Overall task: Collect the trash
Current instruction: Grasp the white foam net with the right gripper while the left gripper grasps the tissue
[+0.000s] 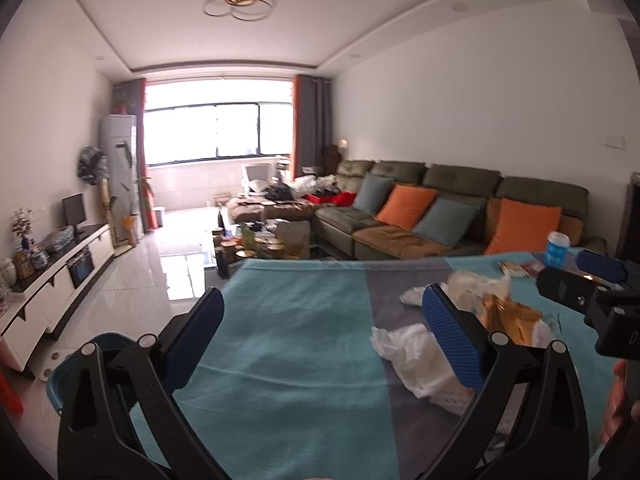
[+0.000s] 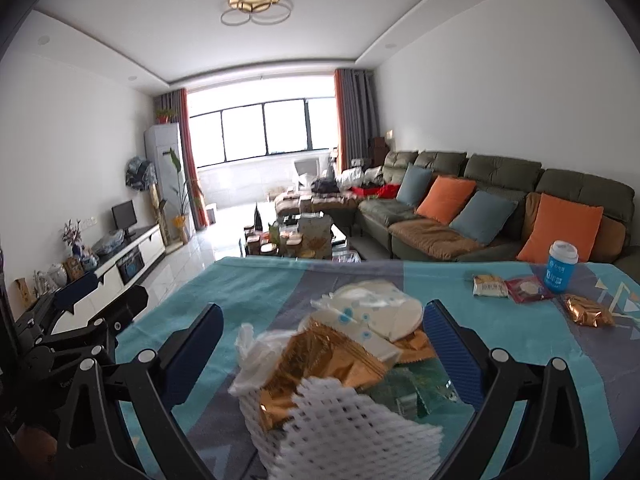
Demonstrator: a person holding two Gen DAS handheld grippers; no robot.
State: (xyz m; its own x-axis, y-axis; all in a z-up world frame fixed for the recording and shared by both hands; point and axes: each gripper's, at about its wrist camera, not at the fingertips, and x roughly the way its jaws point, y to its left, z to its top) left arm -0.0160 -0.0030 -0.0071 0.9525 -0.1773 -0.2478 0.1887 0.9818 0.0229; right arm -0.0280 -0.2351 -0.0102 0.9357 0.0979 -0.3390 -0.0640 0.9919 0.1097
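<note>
A: Item one, trash pile point(image 2: 340, 364): where, and of what?

B: Between the spread fingers of the right tongs point(image 2: 324, 344), lying on the bench point(image 2: 280, 284). One white foam net point(image 2: 344, 428), one gold foil wrapper point(image 2: 320, 360), one white dotted wrapper point(image 2: 368, 312), one crumpled tissue, one greenish clear packet. More may be buried; I cannot tell.

A: Right tongs, condition?

B: Wide apart, gripping nothing; no finger touches the pile.

A: Left tongs point(image 1: 324, 332)?

B: Likewise wide, holding nothing, over bare cloth. One crumpled white plastic piece point(image 1: 416, 356) sits just inside its right finger.

A: Stock farther out?

B: Well right of the right tongs: one pale snack packet point(image 2: 489, 285), one red sachet point(image 2: 528, 289), one gold wrapper point(image 2: 588, 311), one blue lidded cup point(image 2: 561, 266).

A: Progress?

B: By my judgement, barely begun. Nothing is lifted; everything listed remains on the bench. A blue bin point(image 1: 80, 364) shows low, left of the left tongs; contents hidden.
</note>
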